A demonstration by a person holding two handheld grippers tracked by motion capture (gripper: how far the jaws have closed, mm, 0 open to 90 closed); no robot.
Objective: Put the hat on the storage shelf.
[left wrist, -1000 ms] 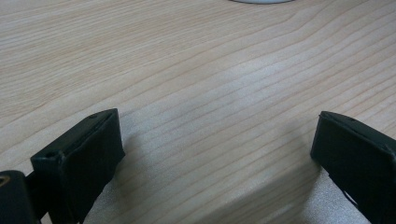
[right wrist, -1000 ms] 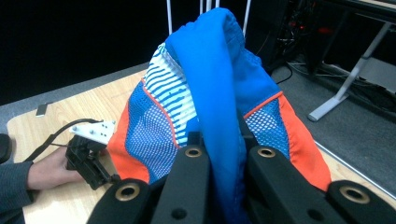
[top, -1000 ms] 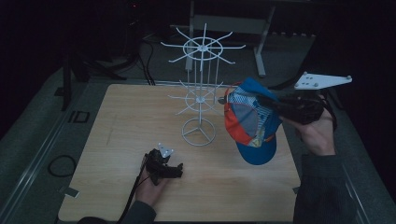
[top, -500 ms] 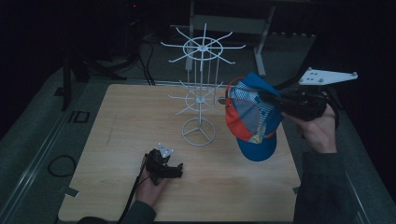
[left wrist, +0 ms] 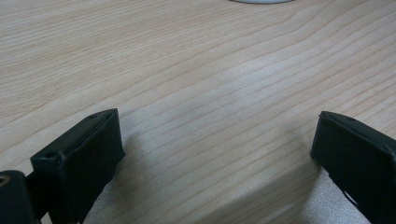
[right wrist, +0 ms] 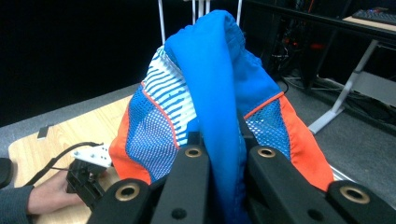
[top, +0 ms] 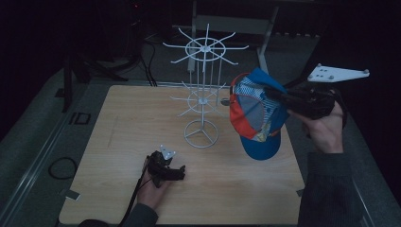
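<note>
A blue, orange and white mesh cap [top: 257,113] hangs in the air to the right of a white wire display rack [top: 203,90]. My right gripper [top: 283,98] is shut on the cap's blue fabric [right wrist: 219,116], its jaws pinching a fold near the crown. The cap's brim points down toward the table. My left gripper [top: 177,174] rests low on the wooden table [top: 123,123] near the front edge, held by a hand. Its black fingers [left wrist: 79,156] stand wide apart over bare wood, with nothing between them.
The rack's round base [top: 202,134] sits at mid-table, with wire arms spreading at two levels. Dark floor, cables and desk legs [top: 267,35] lie beyond the far edge. A metal rail [top: 42,156] runs along the table's left side.
My right gripper has lifted the cap slightly and carried it a little left toward the rack. The left gripper has stayed put on the table.
</note>
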